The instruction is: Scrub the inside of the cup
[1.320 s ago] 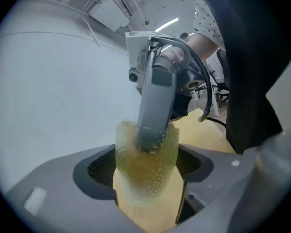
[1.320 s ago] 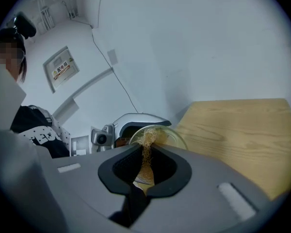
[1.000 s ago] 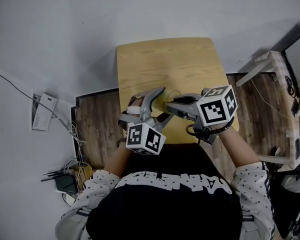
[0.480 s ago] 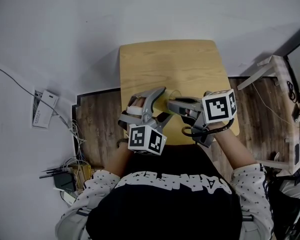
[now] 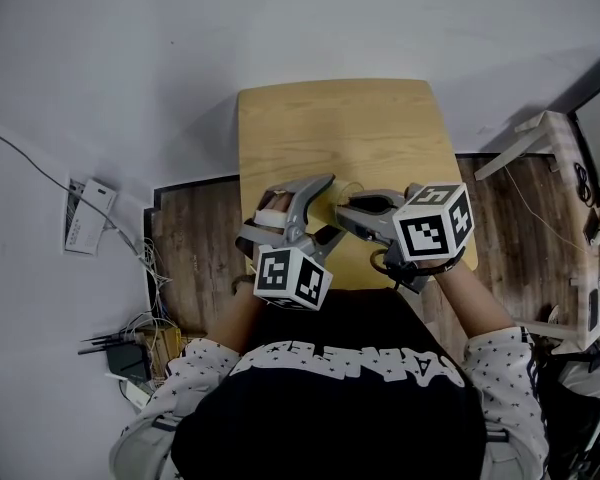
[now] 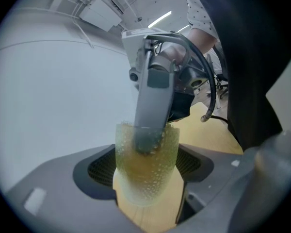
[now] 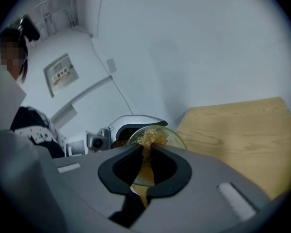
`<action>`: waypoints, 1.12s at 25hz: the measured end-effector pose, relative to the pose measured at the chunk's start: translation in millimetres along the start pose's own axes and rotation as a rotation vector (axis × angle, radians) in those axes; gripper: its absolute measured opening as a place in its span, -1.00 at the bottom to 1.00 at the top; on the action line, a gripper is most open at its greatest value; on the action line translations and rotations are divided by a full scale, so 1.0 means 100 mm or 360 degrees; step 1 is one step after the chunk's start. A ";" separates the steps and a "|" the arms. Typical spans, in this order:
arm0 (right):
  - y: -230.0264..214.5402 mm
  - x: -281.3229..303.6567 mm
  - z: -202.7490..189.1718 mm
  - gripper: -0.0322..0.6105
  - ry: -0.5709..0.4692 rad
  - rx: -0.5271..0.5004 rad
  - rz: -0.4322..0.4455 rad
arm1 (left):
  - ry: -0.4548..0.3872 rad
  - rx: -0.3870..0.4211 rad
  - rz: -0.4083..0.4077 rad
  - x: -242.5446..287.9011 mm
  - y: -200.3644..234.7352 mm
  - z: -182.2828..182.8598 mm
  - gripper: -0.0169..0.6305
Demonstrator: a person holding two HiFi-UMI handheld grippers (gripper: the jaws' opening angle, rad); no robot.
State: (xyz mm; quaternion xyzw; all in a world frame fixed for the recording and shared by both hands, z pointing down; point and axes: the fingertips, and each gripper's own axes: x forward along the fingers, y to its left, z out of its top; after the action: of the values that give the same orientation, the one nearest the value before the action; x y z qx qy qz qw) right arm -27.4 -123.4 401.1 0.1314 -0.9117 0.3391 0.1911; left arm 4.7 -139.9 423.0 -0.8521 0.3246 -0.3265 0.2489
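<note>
A clear, bumpy plastic cup sits between the wide-set jaws of my left gripper, which is shut on it and holds it tilted above the wooden table. My right gripper is shut on a brownish fibrous scrubber. Its fingertips reach down through the cup's mouth into the inside. In the right gripper view the cup's round rim shows just past the scrubber. In the head view the left gripper and the right gripper meet over the table's near edge, with the cup barely visible.
The small table stands against a pale wall. Dark wood floor lies on both sides. Cables and a small box lie on the floor at the left, and a white rack stands at the right. The person's torso is close behind the grippers.
</note>
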 end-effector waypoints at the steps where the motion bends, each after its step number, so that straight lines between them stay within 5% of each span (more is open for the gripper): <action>1: 0.01 0.00 -0.03 -0.76 0.0046 -0.0125 -0.0036 | -0.0007 -0.0010 -0.0020 0.00 -0.02 0.01 0.19; 5: 0.05 0.01 -0.12 -0.76 0.0247 -0.0571 -0.0166 | -0.0022 -0.0072 -0.0073 0.00 -0.07 0.01 0.19; 18: 0.04 0.05 -0.41 -0.76 0.0789 -0.1457 -0.0366 | -0.0014 -0.0087 -0.0205 0.01 -0.24 0.01 0.19; 28: 0.00 0.03 -0.56 -0.76 0.1037 -0.1848 -0.0370 | -0.0029 -0.0100 -0.0312 0.01 -0.36 0.01 0.19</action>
State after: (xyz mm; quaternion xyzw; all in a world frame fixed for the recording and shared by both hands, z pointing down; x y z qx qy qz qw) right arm -15.7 -86.2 440.9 -0.0043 -0.8217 -0.2062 0.5312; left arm 20.3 -116.7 445.4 -0.8901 0.2474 -0.3312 0.1916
